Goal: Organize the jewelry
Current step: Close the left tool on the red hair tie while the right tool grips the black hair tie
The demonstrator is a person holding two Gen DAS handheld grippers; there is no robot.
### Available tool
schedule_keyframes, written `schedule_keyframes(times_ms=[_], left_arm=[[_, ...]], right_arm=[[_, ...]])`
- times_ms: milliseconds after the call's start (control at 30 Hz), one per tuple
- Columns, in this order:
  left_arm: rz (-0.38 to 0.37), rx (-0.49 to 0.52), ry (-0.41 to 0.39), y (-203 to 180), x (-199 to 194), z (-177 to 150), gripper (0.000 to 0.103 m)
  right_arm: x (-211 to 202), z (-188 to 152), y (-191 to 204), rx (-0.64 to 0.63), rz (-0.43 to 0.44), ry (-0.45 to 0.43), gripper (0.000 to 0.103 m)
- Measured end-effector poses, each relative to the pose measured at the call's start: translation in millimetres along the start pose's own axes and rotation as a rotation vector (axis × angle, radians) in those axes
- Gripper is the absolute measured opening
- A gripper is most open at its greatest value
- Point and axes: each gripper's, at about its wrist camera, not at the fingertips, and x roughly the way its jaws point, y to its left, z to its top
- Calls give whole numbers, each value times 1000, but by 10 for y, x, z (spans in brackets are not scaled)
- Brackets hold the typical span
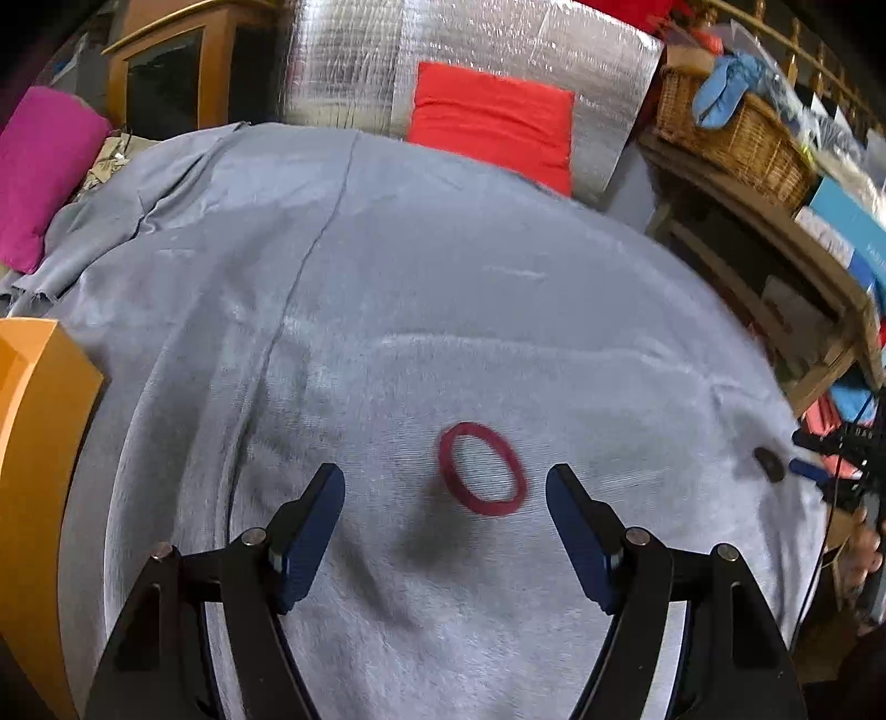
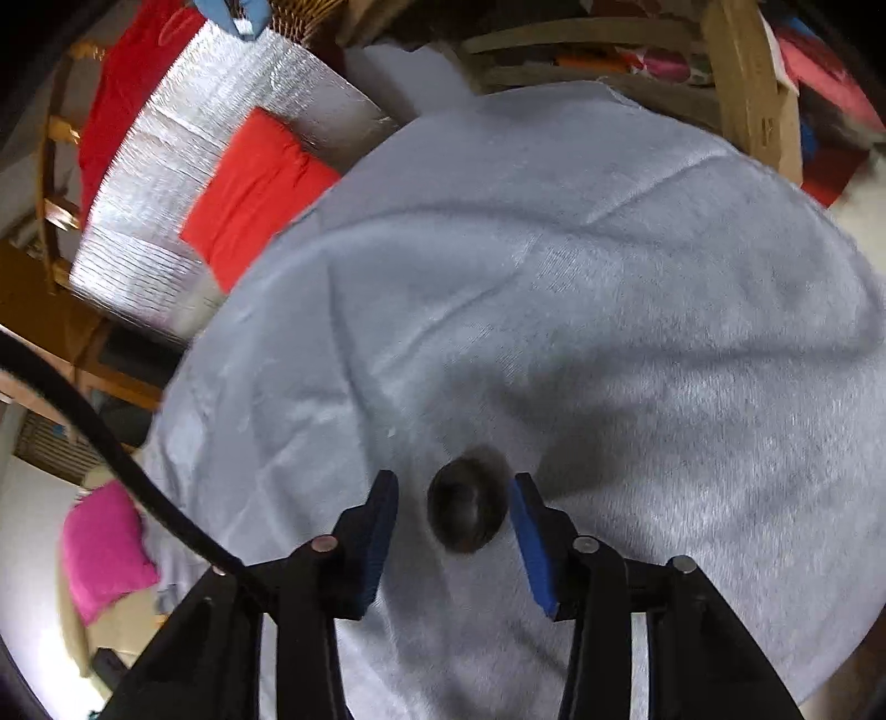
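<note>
A dark red ring-shaped bangle lies flat on the grey plush cloth. My left gripper hovers over it, open, and the bangle sits just ahead, between the two blue fingertips and slightly right of centre. A small dark round piece, blurred, lies on the cloth between the blue pads of my right gripper. A narrow gap shows on each side of it, so the pads do not press it. The left wrist view shows the same dark piece at the cloth's right edge, with a blue finger beside it.
An orange box stands at the cloth's left edge. A red cushion and silver foil sheet lie behind, a pink cushion far left, a wicker basket on a wooden shelf right. A black cable crosses the right wrist view.
</note>
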Motion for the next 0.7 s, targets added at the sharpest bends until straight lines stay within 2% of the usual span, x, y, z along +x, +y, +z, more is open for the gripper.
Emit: schedule_keyframes(times_ms=[33, 67, 100, 200, 333, 400, 433, 467, 567, 700], left_arm=[[-2, 2, 8, 15, 38, 7, 70], [-9, 0, 20, 37, 79, 16, 68], [-21, -6, 32, 56, 114, 15, 65], [-58, -2, 53, 66, 182, 16, 65], [-92, 1, 62, 57, 236, 27, 65], [-107, -11, 63, 62, 259, 33, 65], [-114, -14, 63, 56, 270, 37, 65], [-118, -12, 61, 47, 281, 40, 65], [-105, -1, 59, 25, 334, 48, 65], [-87, 6, 66, -10, 403, 64, 65]], right_arm=[[54, 11, 24, -8, -19, 7, 42], [137, 7, 46, -13, -27, 19, 34], [191, 7, 50, -18, -36, 38, 33], [326, -22, 135, -80, -129, 58, 31], [380, -102, 261, -172, -204, 48, 30], [387, -152, 325, -215, -239, 45, 25], [394, -169, 345, -227, -251, 46, 19], [393, -195, 374, -234, -261, 46, 13], [383, -226, 393, -227, -269, 39, 9], [283, -223, 418, -181, -209, 9, 8]])
